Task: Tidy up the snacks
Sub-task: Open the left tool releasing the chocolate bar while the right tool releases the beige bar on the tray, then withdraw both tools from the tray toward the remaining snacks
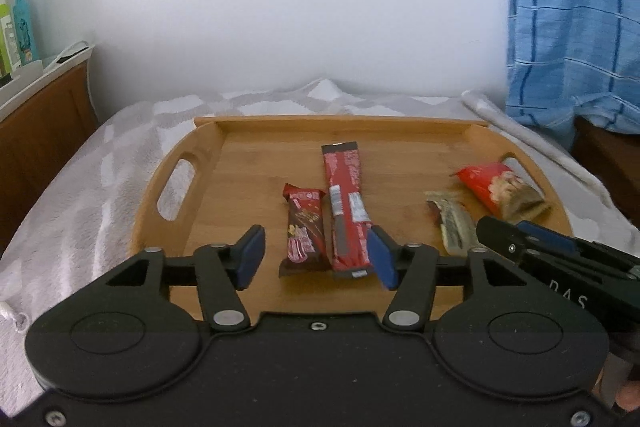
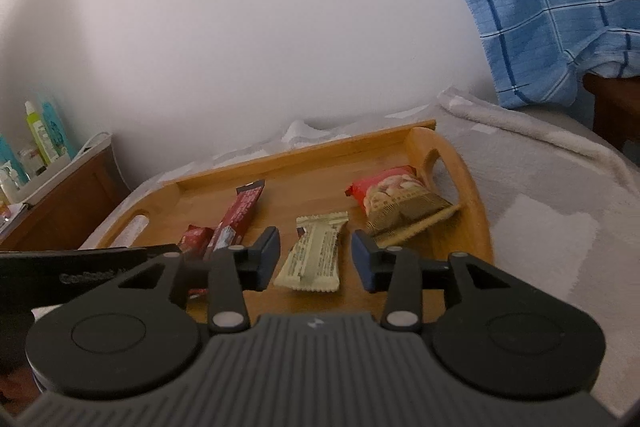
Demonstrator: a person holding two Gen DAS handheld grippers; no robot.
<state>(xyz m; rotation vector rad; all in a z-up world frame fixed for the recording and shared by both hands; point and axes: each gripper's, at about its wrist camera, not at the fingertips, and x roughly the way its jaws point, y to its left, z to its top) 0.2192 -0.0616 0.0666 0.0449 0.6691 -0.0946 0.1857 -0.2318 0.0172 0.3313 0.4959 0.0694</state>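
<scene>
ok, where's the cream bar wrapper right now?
The cream bar wrapper lies flat on the wooden tray, right-wrist view centre, in line with the open right jaws, between the long red bar and the peanut bag.

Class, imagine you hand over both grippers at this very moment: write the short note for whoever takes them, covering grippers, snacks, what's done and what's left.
Left gripper: open, holding nothing, over the tray's near edge.
Right gripper: open, holding nothing.
All four snacks lie on the wooden tray: small dark-red bar beside the long red pack, cream bar to their right, nut packet by the right handle.
Done: everything is on the tray.
Left: probably just straighten the cream bar and the nut packet, which lie askew.
</scene>
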